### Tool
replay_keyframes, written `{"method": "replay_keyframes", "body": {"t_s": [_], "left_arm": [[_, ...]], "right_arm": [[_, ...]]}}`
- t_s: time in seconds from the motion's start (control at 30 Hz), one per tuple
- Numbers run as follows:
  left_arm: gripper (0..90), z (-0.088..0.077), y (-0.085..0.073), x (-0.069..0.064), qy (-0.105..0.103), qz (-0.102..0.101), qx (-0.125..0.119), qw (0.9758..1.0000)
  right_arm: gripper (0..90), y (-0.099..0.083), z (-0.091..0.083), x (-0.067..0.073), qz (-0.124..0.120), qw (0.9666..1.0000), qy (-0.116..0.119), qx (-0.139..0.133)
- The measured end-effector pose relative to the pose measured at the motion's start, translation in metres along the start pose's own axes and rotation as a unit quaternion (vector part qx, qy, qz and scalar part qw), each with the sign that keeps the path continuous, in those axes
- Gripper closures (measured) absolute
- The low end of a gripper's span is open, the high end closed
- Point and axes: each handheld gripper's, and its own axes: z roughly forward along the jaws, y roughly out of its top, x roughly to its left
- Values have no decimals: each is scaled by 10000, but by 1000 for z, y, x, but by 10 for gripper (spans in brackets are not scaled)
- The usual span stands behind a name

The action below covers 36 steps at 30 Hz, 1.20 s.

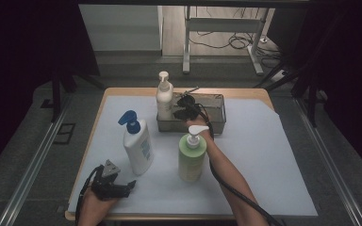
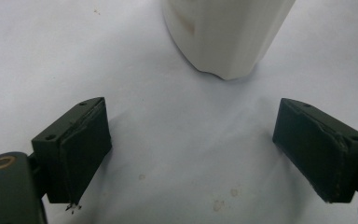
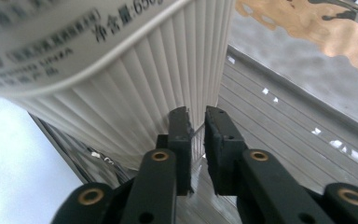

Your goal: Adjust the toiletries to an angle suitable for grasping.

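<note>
Risk of tipping the cream bottle (image 1: 164, 100) in the tray (image 1: 217, 113)

Right gripper (image 3: 195, 122) has narrow jaws, nothing clamped, bottle just beside its left finger; a sideways bump can knock it. Left gripper (image 2: 193, 154) stands wide, empty.

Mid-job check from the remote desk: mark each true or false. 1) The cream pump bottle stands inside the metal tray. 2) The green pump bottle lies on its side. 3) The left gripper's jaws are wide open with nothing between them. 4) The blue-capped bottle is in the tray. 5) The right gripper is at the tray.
1) True: the cream pump bottle stands upright at the left end of the metal tray.
2) False: the green pump bottle stands upright on the table.
3) True: the left gripper is open and empty.
4) False: the blue-capped bottle stands on the table, outside the tray.
5) True: the right gripper reaches into it.
</note>
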Motion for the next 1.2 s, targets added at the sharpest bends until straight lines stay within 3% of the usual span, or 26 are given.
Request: {"method": "replay_keyframes", "body": {"t_s": [0.23,0.8,1.2], "left_arm": [[108,0,0,0,0,1,1,10000],[108,0,0,0,4,7,5,10000],[108,0,0,0,6,8,4,10000]], "right_arm": [[682,-4,-11,-3,-40,9999,-122,-90],[427,-17,-58,-11,-112,9990,97,-430],[383,-36,-82,-13,-266,9984,209,-450]]}}
